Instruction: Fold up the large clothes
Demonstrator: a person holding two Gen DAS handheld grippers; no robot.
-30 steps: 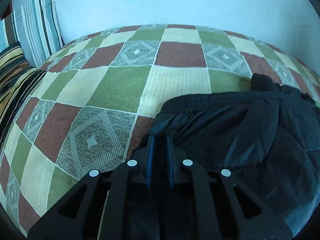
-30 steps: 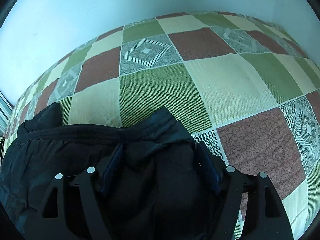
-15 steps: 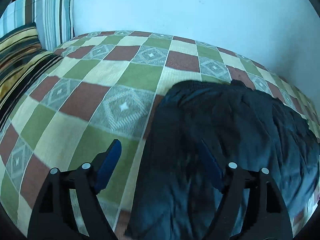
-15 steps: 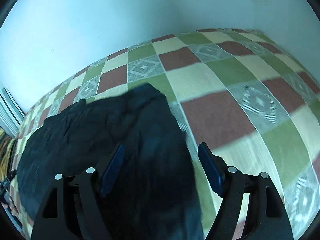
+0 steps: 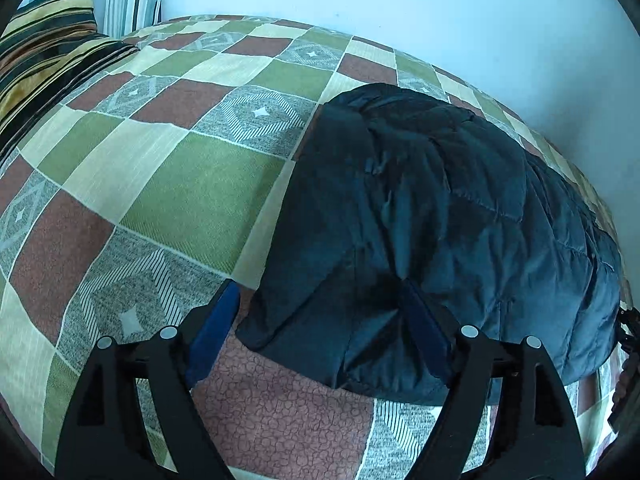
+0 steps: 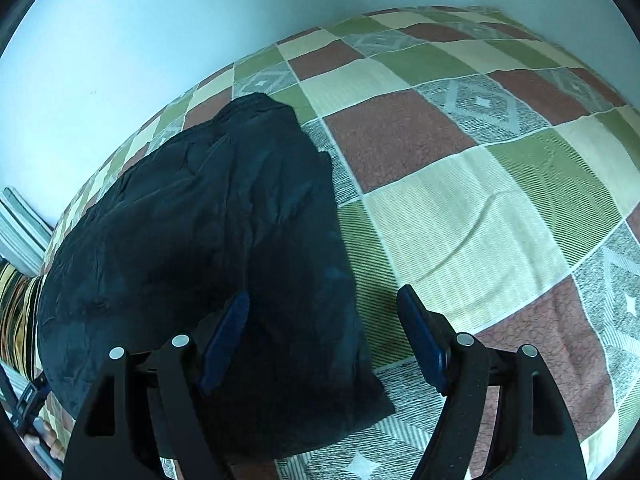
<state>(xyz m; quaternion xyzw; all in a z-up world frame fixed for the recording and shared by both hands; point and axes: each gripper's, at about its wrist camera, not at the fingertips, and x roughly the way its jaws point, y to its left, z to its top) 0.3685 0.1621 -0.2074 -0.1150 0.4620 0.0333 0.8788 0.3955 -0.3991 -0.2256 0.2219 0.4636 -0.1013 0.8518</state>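
A dark, quilted padded jacket (image 5: 440,208) lies folded in a bulky heap on the checked bedspread (image 5: 160,168). My left gripper (image 5: 318,292) hovers above the jacket's near left corner. Its jaws are opening, and its blue pads stand wide apart without pressing on the fabric. In the right wrist view the same jacket (image 6: 200,240) fills the left half. My right gripper (image 6: 323,294) is open over the jacket's near right edge, with one pad above the fabric and the other above the bedspread (image 6: 460,220).
Striped pillows (image 5: 48,52) are stacked at the head of the bed, far left. A pale wall runs along the far side of the bed. Bedspread stretches to the left of the jacket and to its right.
The left gripper, shut on the jacket's far edge a second ago, has let go and opened wide. Both grippers have pulled back toward the jacket's near side, and the jacket now lies folded over.
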